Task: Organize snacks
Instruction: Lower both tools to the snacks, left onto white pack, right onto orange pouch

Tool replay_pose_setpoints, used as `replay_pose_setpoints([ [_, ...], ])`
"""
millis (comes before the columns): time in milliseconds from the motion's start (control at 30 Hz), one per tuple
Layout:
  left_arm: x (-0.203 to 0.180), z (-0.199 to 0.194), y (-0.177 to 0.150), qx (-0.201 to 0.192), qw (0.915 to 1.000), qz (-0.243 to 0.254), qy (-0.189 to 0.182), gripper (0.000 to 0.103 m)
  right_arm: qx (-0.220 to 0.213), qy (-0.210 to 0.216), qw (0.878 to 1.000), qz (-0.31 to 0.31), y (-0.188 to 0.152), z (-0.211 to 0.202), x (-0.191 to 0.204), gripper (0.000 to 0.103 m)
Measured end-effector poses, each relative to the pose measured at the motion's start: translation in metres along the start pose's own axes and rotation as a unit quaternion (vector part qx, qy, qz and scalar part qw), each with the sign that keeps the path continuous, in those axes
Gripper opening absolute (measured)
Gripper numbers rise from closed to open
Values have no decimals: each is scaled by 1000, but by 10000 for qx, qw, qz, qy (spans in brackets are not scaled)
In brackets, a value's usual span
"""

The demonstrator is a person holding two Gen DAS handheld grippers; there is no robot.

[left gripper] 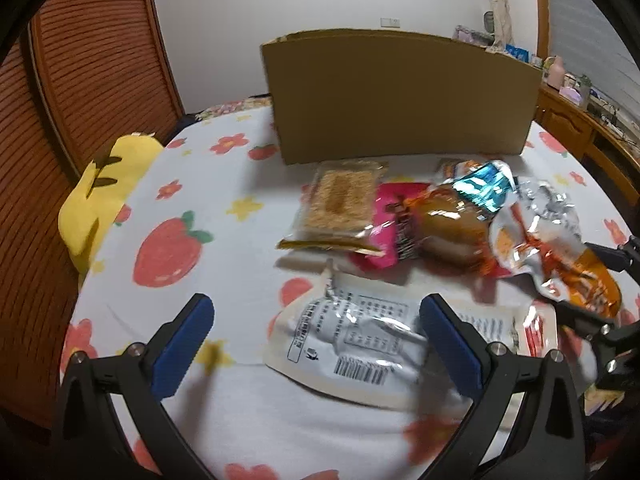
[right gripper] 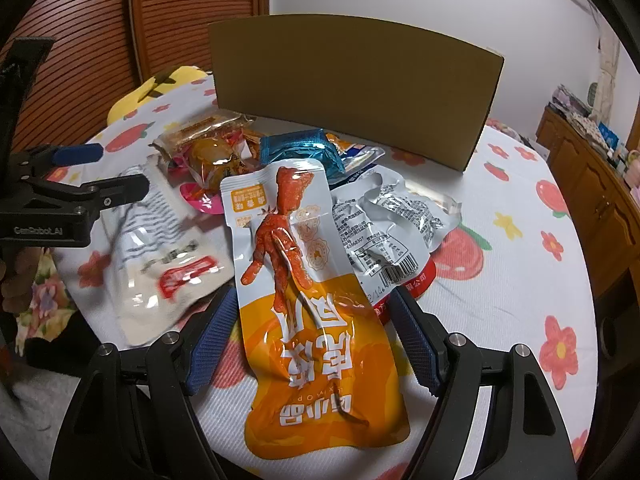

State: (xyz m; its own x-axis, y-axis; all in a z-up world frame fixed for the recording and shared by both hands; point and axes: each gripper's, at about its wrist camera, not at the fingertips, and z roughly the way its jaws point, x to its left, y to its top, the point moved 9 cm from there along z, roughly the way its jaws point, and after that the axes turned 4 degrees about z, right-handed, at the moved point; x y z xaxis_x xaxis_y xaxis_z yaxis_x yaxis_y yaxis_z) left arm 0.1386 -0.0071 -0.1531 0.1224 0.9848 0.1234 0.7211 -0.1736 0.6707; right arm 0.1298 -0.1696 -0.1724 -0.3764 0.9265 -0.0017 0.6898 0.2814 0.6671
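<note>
Your snacks are all out on the strawberry-print cloth [right gripper: 520, 280], in front of the cardboard box [right gripper: 352, 92]; nothing visibly packed yet, so sorting looks barely begun. Your right gripper [right gripper: 312, 344] is spread around the orange chicken-foot pouch [right gripper: 312, 312], a glossy, flat, crinkled packet, not pinching. Your left gripper [left gripper: 316, 340] is spread and empty above the white barcode pouch [left gripper: 360, 340].

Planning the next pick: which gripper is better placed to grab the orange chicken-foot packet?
Right. The right gripper is open with its fingers on either side of the orange packet. The left gripper is open over the white packet instead.
</note>
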Motion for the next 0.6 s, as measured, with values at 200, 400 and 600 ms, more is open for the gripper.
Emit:
replay_pose_setpoints([
  [200,36,-12,-1,-79,9979,-616,-210,102,-26,-7,10000,35,0,0,0,79],
  [400,28,-39,-14,-59,9938,-846,-718,101,-29,-9,10000,33,-1,0,0,79],
  [600,-4,-42,-26,234,9894,-839,-1159,90,-11,-33,10000,37,-1,0,-1,79],
])
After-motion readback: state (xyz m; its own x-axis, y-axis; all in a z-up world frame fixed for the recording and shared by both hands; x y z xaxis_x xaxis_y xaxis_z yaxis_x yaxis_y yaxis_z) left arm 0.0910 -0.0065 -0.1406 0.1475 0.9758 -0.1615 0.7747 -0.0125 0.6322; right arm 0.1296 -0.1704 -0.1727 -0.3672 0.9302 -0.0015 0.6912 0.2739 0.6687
